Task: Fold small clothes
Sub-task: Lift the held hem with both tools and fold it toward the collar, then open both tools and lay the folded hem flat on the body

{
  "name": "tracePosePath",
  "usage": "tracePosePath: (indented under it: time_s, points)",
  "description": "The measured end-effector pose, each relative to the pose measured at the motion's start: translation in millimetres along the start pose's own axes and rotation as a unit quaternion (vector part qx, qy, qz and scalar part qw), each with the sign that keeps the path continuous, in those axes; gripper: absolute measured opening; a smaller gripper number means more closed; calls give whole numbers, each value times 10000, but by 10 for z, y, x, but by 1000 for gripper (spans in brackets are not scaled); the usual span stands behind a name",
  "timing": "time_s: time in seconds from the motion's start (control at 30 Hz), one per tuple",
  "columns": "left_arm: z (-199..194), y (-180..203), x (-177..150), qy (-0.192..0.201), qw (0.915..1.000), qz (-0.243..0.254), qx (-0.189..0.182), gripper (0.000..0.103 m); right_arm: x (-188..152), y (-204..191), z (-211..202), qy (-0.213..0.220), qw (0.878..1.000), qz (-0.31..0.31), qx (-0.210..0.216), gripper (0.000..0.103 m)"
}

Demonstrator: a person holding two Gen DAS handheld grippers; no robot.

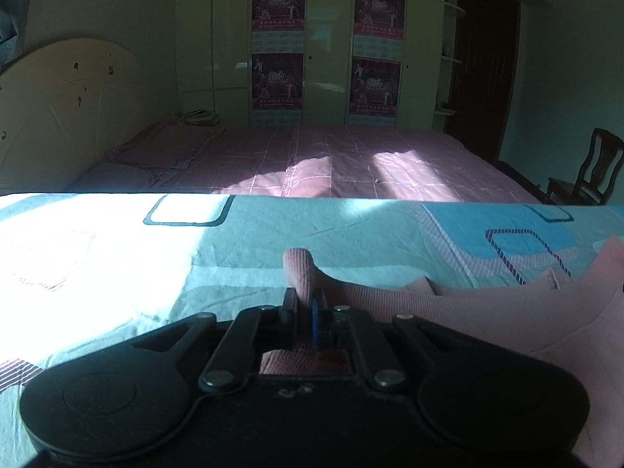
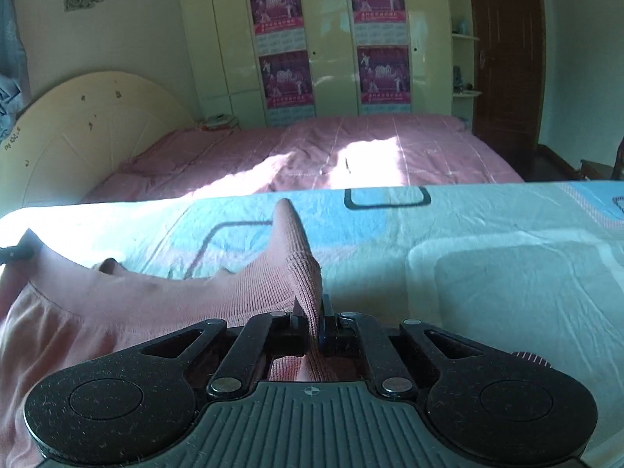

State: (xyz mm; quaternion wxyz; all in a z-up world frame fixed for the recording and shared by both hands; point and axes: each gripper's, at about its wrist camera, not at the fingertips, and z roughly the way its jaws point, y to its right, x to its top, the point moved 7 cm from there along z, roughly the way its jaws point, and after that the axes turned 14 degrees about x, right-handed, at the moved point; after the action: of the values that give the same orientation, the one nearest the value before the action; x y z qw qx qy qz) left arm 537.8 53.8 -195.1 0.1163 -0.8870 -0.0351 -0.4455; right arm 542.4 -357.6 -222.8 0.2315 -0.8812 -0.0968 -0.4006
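Note:
A small pink knit garment [image 1: 487, 319] lies on a blue patterned cloth [image 1: 253, 249] that covers the work surface. In the left wrist view my left gripper [image 1: 305, 302] is shut on a bunched ribbed edge of the garment, which pokes up past the fingertips. The rest of the garment spreads to the right. In the right wrist view my right gripper [image 2: 311, 314] is shut on another ribbed edge of the pink garment [image 2: 128, 304], which stands up as a pointed fold. The garment stretches away to the left there.
Beyond the cloth's far edge stands a bed with a pink checked cover [image 1: 331, 160] and a cream headboard [image 1: 58, 109]. A wardrobe with posters [image 1: 327, 46] fills the back wall. A dark door [image 1: 483, 66] and a wooden chair [image 1: 589, 171] are at the right.

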Motion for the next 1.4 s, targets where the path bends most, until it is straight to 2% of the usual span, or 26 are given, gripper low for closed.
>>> tracePosePath:
  time_s: [0.07, 0.1, 0.17, 0.2, 0.23, 0.27, 0.3, 0.37, 0.43, 0.53, 0.6, 0.7, 0.8, 0.87, 0.93, 1.0, 1.07, 1.17, 1.23, 1.3, 1.4]
  points:
    - [107, 64, -195, -221, 9992, 311, 114, 7, -176, 68, 122, -295, 9994, 9, -174, 4]
    - [143, 83, -260, -315, 9985, 424, 136, 10, -210, 89, 117, -220, 9995, 7, -207, 4]
    - [112, 60, -258, -159, 9978, 546, 348, 26, -198, 114, 80, -143, 9995, 167, -242, 4]
    - [99, 24, -238, -166, 9972, 546, 480, 44, -178, 126, 45, -97, 9993, 234, -286, 7]
    - [76, -29, -217, -166, 9969, 508, 583, 68, -157, 132, -11, -26, 9990, 253, -369, 9]
    - [4, -125, -196, -98, 9968, 383, 691, 75, -143, 131, -81, 76, 9987, 255, -445, 19]
    - [-66, -196, -186, -52, 9972, 283, 685, 77, -141, 123, -155, 167, 9983, 259, -487, 25]
    - [-213, -297, -190, -34, 9978, 175, 640, 75, -171, 77, -292, 247, 9979, 204, -567, 30]
    - [-400, -343, -207, 62, 9988, 32, 480, 75, -231, -44, -421, 320, 9982, 81, -499, 30]
    - [-691, -144, -318, 134, 9997, 161, -82, 75, -337, -267, -514, 308, 9991, 27, -274, 30]
    - [-747, 37, -418, 76, 9990, 318, -295, 75, -394, -438, -490, 214, 9997, -19, -85, 30]
    - [-629, 89, -667, -201, 9987, 466, -21, 72, -566, -512, -427, -68, 9997, -117, -215, 30]
    - [-569, -160, -861, -367, 9991, 172, 132, 74, -822, -343, -454, -358, 9966, -335, -666, 30]
    - [-641, -267, -929, -409, 9988, 129, 216, 74, -875, -286, -548, -308, 9970, -329, -627, 30]
    - [-737, -284, -958, -402, 9986, 239, 258, 72, -880, -290, -610, -346, 9960, -310, -764, 30]
    - [-884, -300, -941, -373, 9989, 175, 226, 68, -875, -372, -695, -312, 9964, -229, -753, 30]
    - [-1044, -263, -908, -276, 9996, 27, 76, 68, -877, -552, -780, -170, 9989, -164, -411, 30]
    - [-1224, -105, -922, -190, 9997, 74, -112, 71, -952, -808, -784, -223, 9990, -304, -234, 31]
    - [-1262, 3, -991, -185, 9995, 218, -160, 72, -1043, -863, -734, -404, 9980, -378, -307, 31]
    - [-1186, 24, -1143, -404, 9988, 250, -74, 73, -1189, -827, -682, -701, 9939, -577, -628, 31]
    - [-1160, -145, -1232, -568, 9982, -171, -123, 79, -1275, -775, -792, -737, 9913, -763, -776, 34]
